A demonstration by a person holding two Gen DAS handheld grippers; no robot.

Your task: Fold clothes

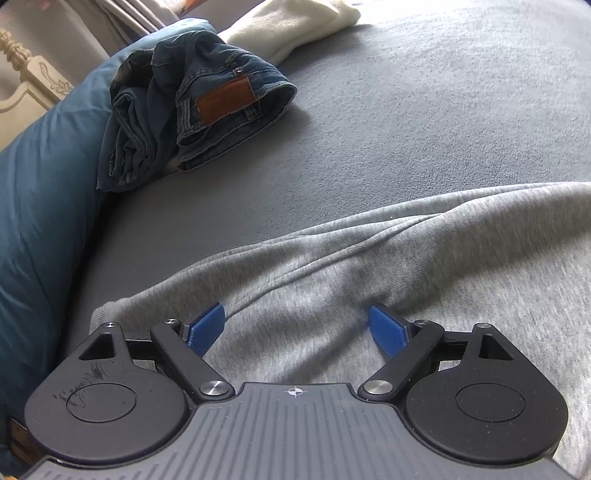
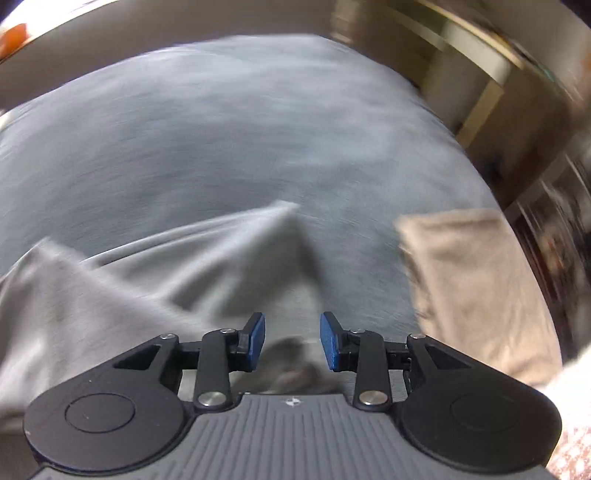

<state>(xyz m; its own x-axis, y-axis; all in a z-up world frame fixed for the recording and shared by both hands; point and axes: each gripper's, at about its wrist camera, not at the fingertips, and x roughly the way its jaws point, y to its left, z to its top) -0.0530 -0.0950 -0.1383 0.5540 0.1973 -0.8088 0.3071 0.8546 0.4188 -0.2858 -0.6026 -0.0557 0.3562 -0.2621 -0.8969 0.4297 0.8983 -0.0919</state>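
Grey garment [image 1: 369,280] on grey bed [image 1: 406,110]

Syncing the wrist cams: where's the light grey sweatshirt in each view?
Left wrist: light grey sweatshirt fills the lower right, under the open left gripper.
Right wrist: it is blurred at lower left, ahead of the empty right gripper.
Shared landmark: the grey bed cover.

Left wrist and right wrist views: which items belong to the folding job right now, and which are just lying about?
In the job:
grey sweatshirt
left gripper, open above it
right gripper, open

Lying about:
jeans
white cloth
blue pillow
beige cloth
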